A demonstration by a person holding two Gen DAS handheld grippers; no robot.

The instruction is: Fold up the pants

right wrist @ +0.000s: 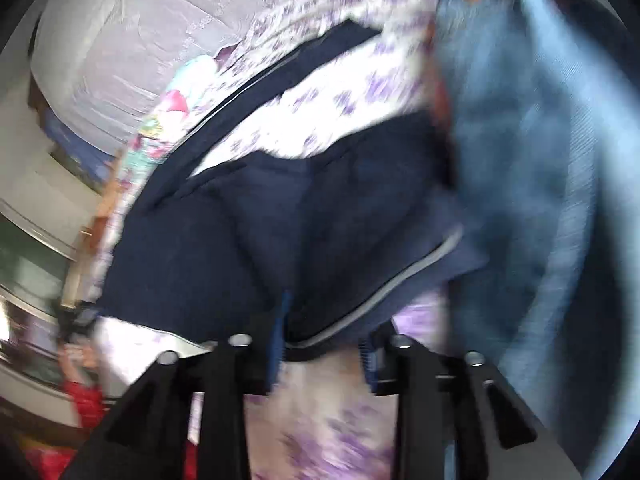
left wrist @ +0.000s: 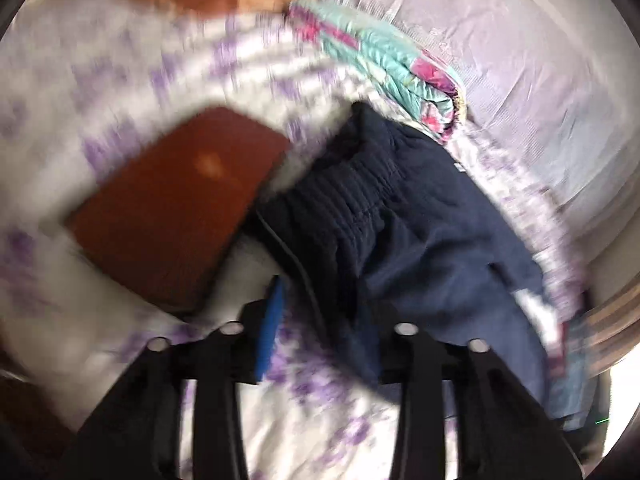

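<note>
Left wrist view, navy pants (left wrist: 400, 216) crumpled, gathered waistband, motion blur

Floral-sheeted bed (left wrist: 120, 92) carries navy pants (left wrist: 400, 208) and brown cushion (left wrist: 176, 208).

The navy pants (left wrist: 404, 216) lie rumpled on a bed sheet (left wrist: 132, 80) printed with purple flowers. In the left wrist view their gathered elastic waistband bunches toward the middle. In the right wrist view the dark cloth (right wrist: 280, 224) is creased and spread wide, a pale grey piping stripe running along one edge. Blur hides whether any fold is finished.
</note>
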